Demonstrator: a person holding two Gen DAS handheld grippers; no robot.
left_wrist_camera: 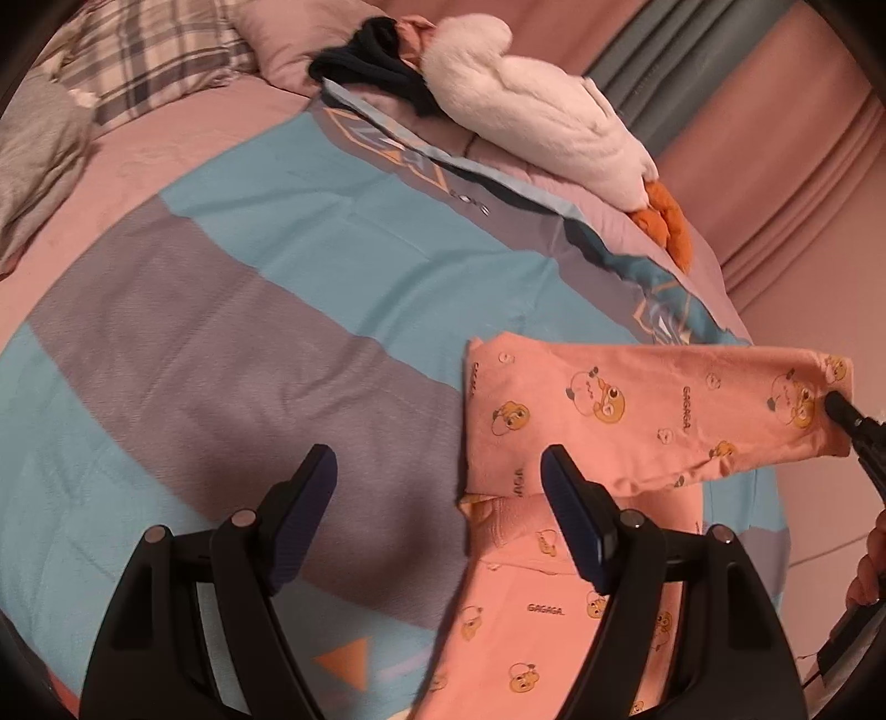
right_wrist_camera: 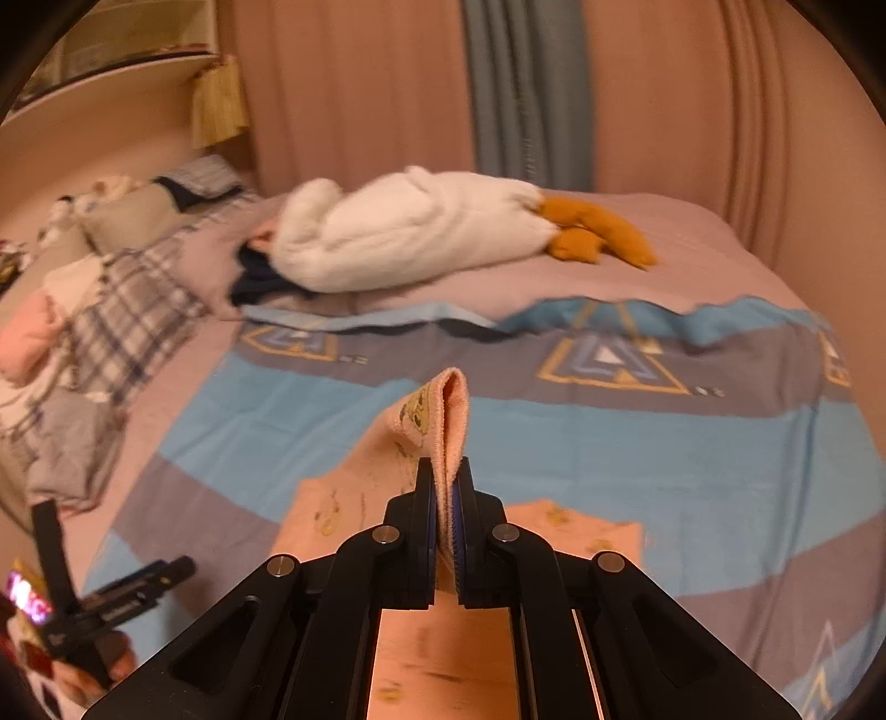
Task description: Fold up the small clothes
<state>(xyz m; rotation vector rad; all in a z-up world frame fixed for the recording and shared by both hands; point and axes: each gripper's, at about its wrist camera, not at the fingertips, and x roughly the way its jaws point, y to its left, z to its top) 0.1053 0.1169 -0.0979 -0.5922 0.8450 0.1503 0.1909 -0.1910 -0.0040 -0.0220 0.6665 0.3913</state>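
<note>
Small pink trousers [left_wrist_camera: 609, 410] printed with cartoon ducks lie on the striped bedspread [left_wrist_camera: 277, 249]. One leg is lifted and stretched out to the right, and the other leg [left_wrist_camera: 515, 620] runs down toward the camera. My right gripper [left_wrist_camera: 836, 407] is pinching the far cuff of the lifted leg. In the right wrist view the right gripper [right_wrist_camera: 448, 487] is shut on that pink cuff [right_wrist_camera: 451, 410], which stands up folded between the pads. My left gripper [left_wrist_camera: 440, 465] hovers open above the trousers' left edge, holding nothing.
A white plush duck [left_wrist_camera: 531, 99] with orange feet lies at the far side beside dark clothing [left_wrist_camera: 376, 61]. A plaid pillow [left_wrist_camera: 149, 50] and grey cloth [left_wrist_camera: 39, 155] sit at the left. Pink and grey curtains [right_wrist_camera: 498, 83] hang behind the bed. A hand holds the left gripper [right_wrist_camera: 111, 603].
</note>
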